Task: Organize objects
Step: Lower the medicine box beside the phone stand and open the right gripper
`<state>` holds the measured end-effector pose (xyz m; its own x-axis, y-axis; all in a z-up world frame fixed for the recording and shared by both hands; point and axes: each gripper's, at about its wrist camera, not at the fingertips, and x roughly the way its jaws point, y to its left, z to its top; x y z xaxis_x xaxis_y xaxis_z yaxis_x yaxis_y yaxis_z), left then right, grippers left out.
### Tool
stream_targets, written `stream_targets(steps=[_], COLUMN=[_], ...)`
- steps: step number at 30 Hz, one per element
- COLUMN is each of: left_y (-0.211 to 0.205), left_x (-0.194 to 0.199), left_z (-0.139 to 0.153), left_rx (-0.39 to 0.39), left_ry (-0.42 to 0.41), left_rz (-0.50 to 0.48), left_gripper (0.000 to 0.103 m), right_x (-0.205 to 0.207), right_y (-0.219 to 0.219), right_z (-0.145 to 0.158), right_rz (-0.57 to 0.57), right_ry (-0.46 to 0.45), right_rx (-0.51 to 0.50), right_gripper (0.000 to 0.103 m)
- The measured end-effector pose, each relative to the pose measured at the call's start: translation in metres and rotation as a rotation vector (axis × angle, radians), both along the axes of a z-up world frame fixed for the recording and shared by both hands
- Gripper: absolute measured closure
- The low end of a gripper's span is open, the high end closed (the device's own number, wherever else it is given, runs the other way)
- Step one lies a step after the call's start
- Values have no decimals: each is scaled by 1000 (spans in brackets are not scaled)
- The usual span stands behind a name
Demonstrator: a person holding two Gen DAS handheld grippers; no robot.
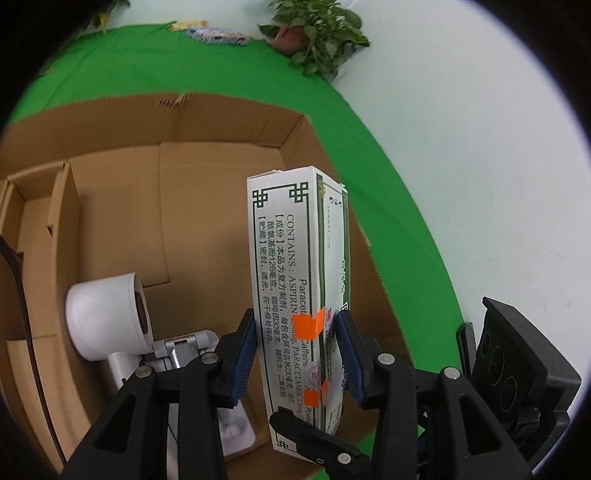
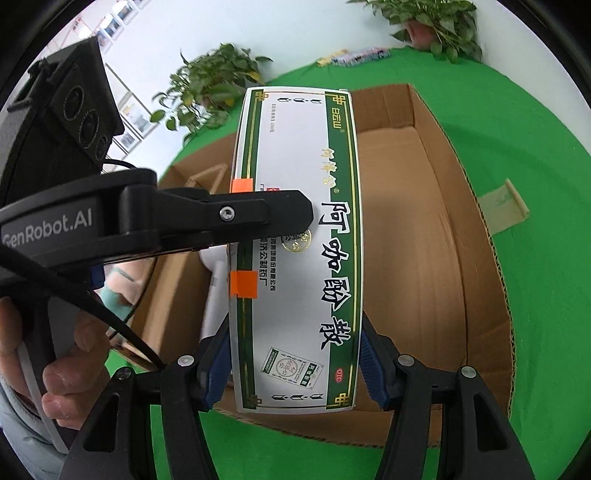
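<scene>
A white and green medicine box [image 1: 295,280] with orange tape is held over an open cardboard box [image 1: 155,206]. My left gripper [image 1: 297,354] is shut on its narrow sides. In the right wrist view the medicine box [image 2: 299,258] shows its front face, and my right gripper [image 2: 295,362] is shut on its lower end. The left gripper's finger [image 2: 273,212] presses on the medicine box from the left. The cardboard box [image 2: 424,258] lies below.
A white camera on a silver stand [image 1: 110,317] lies in the cardboard box, with cardboard dividers [image 1: 62,206] at its left. A green cloth [image 2: 535,184] covers the table. Potted plants [image 1: 317,33] and flat packets [image 1: 218,35] stand at the far edge.
</scene>
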<state>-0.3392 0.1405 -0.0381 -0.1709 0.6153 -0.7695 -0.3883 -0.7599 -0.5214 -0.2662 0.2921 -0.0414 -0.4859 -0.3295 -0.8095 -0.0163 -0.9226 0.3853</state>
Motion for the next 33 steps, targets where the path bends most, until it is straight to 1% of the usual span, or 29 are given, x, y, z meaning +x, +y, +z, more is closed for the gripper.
stream_targets(steps=[3, 4, 7, 12, 14, 16, 19, 21, 23, 24, 26, 27, 29, 30, 33], left_y=[-2, -1, 1, 3, 2, -1, -5, -13, -24, -29, -42, -42, -62, -71, -95], left_x=[-10, -12, -15, -16, -15, -14, -11, -7, 0, 5, 18, 25, 40, 46, 72], left_z=[-21, -26, -33, -41, -46, -44, -35, -26, -11, -4, 14, 22, 38, 45, 58], left_rx=[22, 15, 13, -38, -69, -66, -85, -65, -61, -67, -90, -99, -116, -121, -125], left_ry=[-66, -73, -85, -106, -119, -115, -102, -105, -62, -37, 32, 63, 133, 162, 225], left_rz=[22, 31, 36, 35, 36, 36, 41, 49, 62, 67, 85, 94, 120, 136, 183], left_gripper=[61, 61, 60, 56, 56, 56, 57, 57, 57, 57, 57, 57, 57, 57, 57], right_x=[-14, -19, -27, -33, -31, -33, -29, -24, -20, -20, -20, -19, -17, -13, -5], right_y=[1, 2, 7, 7, 2, 2, 2, -2, -6, -9, -12, -13, -18, -18, -26], right_z=[-16, -23, -33, -38, -40, -44, -47, -45, -45, -48, -49, -48, -47, -44, -35], right_rz=[0, 1, -6, -18, -27, -38, -57, -62, -62, -59, -50, -42, -28, -22, -10], right_ry=[-49, -62, -78, -96, -108, -112, -112, -111, -115, -116, -99, -96, -96, -88, -45], right_rx=[36, 50, 32, 56, 86, 112, 111, 114, 112, 103, 107, 110, 110, 116, 164], right_gripper=[45, 45, 45, 45, 45, 44, 44, 43, 43, 40, 37, 36, 35, 34, 27])
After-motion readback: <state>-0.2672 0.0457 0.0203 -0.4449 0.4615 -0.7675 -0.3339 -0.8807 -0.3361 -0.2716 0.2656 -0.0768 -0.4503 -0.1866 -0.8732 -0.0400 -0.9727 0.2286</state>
